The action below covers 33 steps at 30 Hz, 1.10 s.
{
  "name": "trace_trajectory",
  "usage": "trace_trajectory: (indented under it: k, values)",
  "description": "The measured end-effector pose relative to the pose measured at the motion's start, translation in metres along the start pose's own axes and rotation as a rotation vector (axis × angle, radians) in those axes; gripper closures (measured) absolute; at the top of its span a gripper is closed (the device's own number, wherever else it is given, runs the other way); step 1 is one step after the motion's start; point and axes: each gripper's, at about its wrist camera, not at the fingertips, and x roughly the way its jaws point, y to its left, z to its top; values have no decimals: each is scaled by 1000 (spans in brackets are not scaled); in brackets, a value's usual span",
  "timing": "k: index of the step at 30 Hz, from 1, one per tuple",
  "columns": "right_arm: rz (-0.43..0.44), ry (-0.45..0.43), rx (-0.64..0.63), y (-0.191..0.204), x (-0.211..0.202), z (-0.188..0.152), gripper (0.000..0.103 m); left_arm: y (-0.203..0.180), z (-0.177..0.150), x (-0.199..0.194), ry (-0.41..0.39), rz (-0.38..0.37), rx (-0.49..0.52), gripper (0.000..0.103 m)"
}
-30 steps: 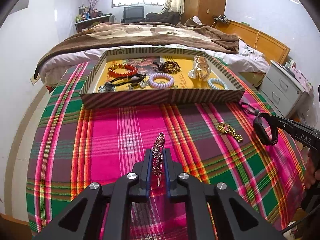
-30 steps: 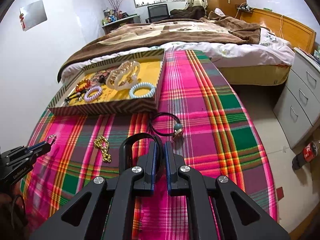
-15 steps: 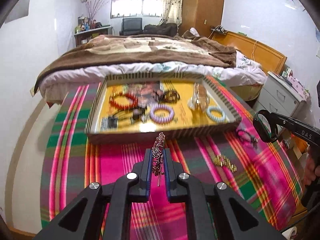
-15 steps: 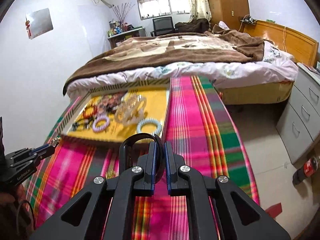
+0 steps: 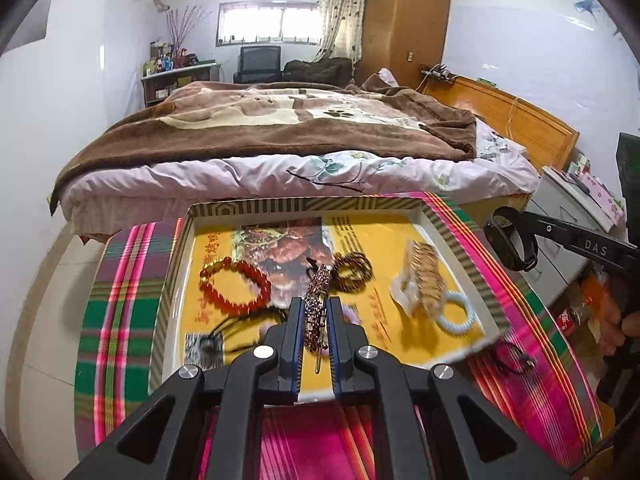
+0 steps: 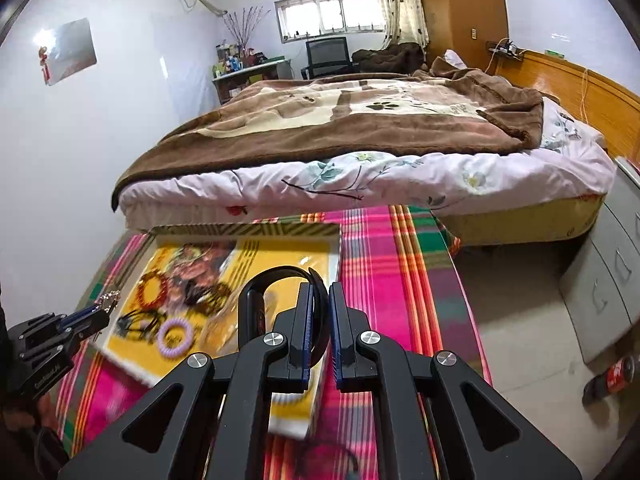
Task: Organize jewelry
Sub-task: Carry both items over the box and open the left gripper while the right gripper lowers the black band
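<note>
My left gripper [image 5: 316,304] is shut on a jewelled hair clip [image 5: 317,300] and holds it above the near part of the striped tray [image 5: 304,204]. The tray's yellow floor holds a red bead bracelet [image 5: 234,286], a dark bead bracelet [image 5: 352,270], a gold claw clip [image 5: 424,280] and a pale blue coil tie [image 5: 454,314]. My right gripper [image 6: 319,292] is shut on a black wristband [image 6: 256,300] above the tray's right end [image 6: 334,240]; it also shows in the left wrist view [image 5: 508,240]. A lilac coil tie [image 6: 175,336] lies in the tray.
The tray sits on a pink and green plaid tablecloth [image 5: 120,320]. A black cord with a bead [image 5: 514,360] lies on the cloth right of the tray. A bed with a brown blanket [image 5: 280,120] stands behind the table. Grey drawers [image 6: 608,280] and a cola bottle [image 6: 612,376] are at the right.
Both grippers have risen and moved forward from over the cloth to over the tray, each still holding its item. The gold chain on the cloth is no longer in view.
</note>
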Motion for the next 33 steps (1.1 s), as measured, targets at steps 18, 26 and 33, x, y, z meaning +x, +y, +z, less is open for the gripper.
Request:
trace_trajectory:
  k: [18,26,33]
  values:
    - [-16,129,-98,18,111,31,95,20,15,92,108,28,-22,92]
    - [-24,178,-150,24,132,28,95,18,14,107,135,28,-14,92]
    - [-26,195,-170,25,138,27,95,17,13,112,151,29,-13,92]
